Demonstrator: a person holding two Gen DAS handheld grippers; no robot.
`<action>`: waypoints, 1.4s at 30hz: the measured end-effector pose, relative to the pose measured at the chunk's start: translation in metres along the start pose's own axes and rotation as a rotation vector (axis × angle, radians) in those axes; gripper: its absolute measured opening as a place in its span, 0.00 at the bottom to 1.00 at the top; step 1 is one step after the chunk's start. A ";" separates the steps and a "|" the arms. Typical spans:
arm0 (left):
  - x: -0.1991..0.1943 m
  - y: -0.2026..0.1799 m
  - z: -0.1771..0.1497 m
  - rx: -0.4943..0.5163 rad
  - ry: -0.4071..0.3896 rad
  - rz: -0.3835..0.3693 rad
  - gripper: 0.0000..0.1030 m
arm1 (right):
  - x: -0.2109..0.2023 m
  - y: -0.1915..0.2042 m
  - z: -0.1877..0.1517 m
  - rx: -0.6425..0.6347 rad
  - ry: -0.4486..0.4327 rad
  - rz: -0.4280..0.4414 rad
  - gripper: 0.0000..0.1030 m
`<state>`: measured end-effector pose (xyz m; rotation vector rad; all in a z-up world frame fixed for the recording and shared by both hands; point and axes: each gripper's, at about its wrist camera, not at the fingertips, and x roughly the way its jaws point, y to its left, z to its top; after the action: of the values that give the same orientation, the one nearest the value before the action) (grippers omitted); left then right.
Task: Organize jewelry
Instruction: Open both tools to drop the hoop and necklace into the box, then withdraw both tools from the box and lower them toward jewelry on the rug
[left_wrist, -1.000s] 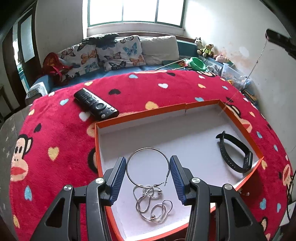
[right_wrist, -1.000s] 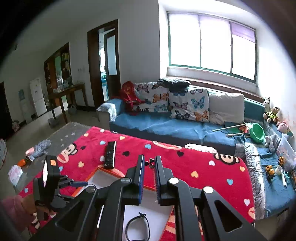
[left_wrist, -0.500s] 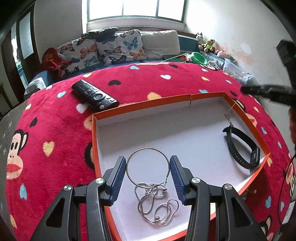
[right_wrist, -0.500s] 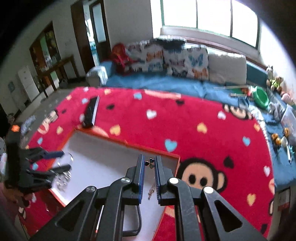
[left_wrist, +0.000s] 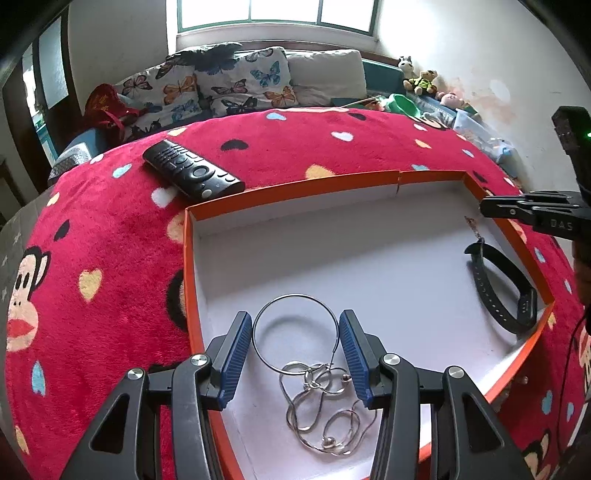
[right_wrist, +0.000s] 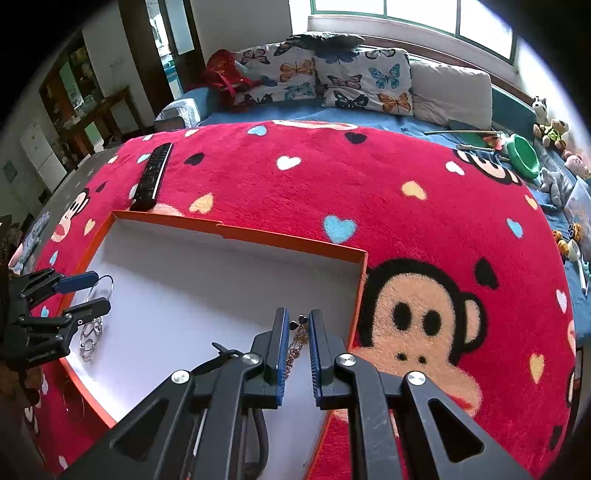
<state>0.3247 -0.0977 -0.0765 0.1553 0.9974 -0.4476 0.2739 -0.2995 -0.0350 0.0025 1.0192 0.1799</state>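
Right, what I read from my two wrist feeds:
Landmark: I use the orange box (left_wrist: 192, 258), white inside, lying on the red monkey blanket (left_wrist: 92, 236).
Left gripper (left_wrist: 295, 350): I have its jaws apart above the box's near-left part, gripping nothing.
Silver ring (left_wrist: 295, 334): lies on the box floor, framed between my left blue pads (left_wrist: 234, 354), touching neither as far as I can tell.
Silver chain (left_wrist: 325, 410): heaped on the box floor against the ring's near edge.
Right gripper (right_wrist: 298, 349): over the box's right end, jaws nearly together; a rose-gold chain (right_wrist: 295, 345) hangs between them, though I cannot tell whether it is pinched.
Black band (left_wrist: 506, 291): inside the box at its right end, beneath the dangling chain.
Remote (left_wrist: 192, 173): on the blanket just beyond the box's far-left corner.
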 end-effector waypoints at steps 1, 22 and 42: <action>0.001 0.000 0.000 0.001 0.000 -0.001 0.51 | 0.000 -0.001 0.000 0.001 0.001 0.006 0.13; -0.060 0.002 -0.001 -0.040 -0.071 -0.005 0.60 | -0.050 0.038 -0.013 -0.119 -0.056 0.006 0.26; -0.157 -0.020 -0.109 -0.047 -0.115 -0.005 0.60 | -0.097 0.082 -0.095 -0.206 -0.082 0.044 0.26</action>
<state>0.1588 -0.0342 -0.0021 0.0833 0.8945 -0.4328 0.1313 -0.2407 0.0044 -0.1541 0.9161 0.3216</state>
